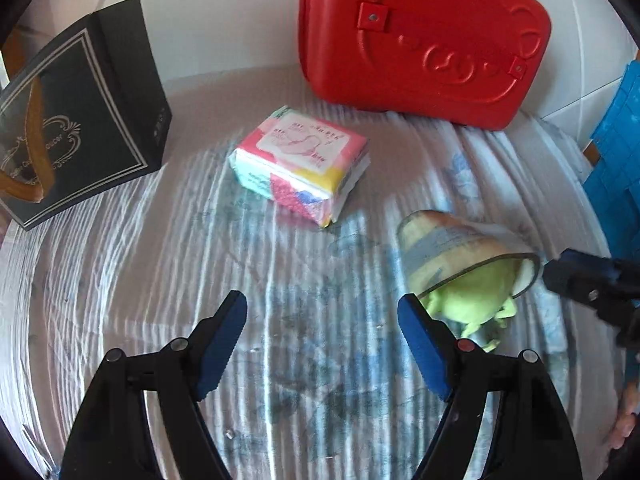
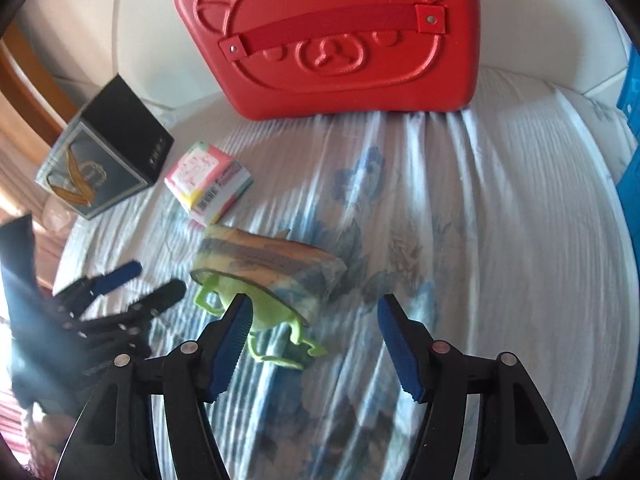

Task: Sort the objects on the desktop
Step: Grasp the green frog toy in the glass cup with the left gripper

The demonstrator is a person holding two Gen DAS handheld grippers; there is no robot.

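A striped fabric pouch (image 1: 448, 248) lies on its side on the cloth, a green plush toy (image 1: 476, 300) sticking out of its mouth. It also shows in the right wrist view (image 2: 272, 260), with the toy (image 2: 272, 320) at its opening. My left gripper (image 1: 322, 320) is open and empty, its right finger just left of the toy. My right gripper (image 2: 314, 320) is open and empty, its left fingertip (image 2: 240, 316) over the toy. A pink and white packet (image 1: 300, 160) lies farther back; it also shows in the right wrist view (image 2: 208, 180).
A red bear-face case (image 1: 420, 36) stands at the back, also in the right wrist view (image 2: 332, 36). A black box (image 1: 80, 120) sits at the left, seen too in the right wrist view (image 2: 108, 152). A blue crate (image 1: 616, 152) is at the right edge.
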